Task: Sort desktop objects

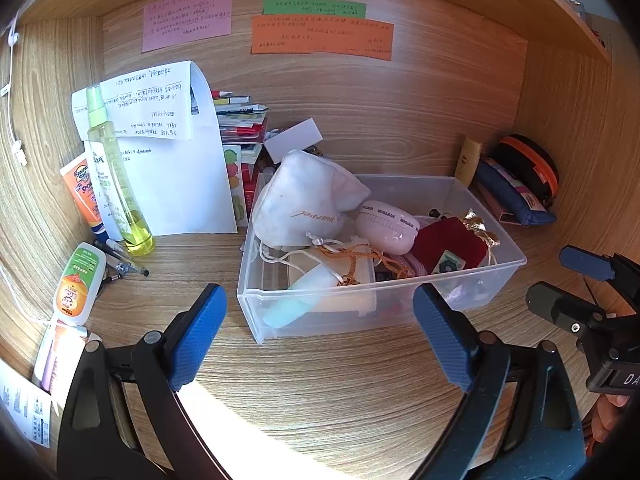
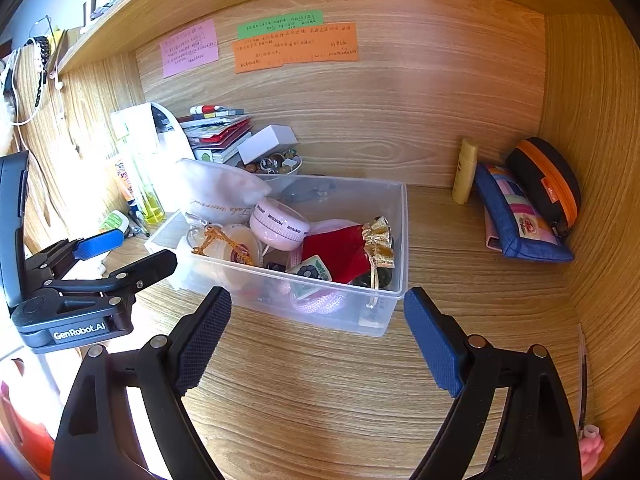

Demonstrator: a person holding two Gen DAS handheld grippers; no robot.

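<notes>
Flanking bare desk (image 2: pixel 320 380), both spread grippers face the clear bin's (image 2: pixel 320 308) near wall.

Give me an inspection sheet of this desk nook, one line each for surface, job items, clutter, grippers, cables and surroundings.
Surface: light wood-grain desktop, bare in front.
Job's things: clear plastic bin holding a white drawstring pouch, pink round gadget and red velvet pouch.
Clutter: yellow-green spray bottle, orange sunscreen tube, paper stack at left; blue patchwork pouch, black-and-orange zip case at right.
Grippers: left gripper and right gripper, jaws open, empty.
Cables: white cord on left wall.
Surroundings: coloured paper notes on back panel.
</notes>
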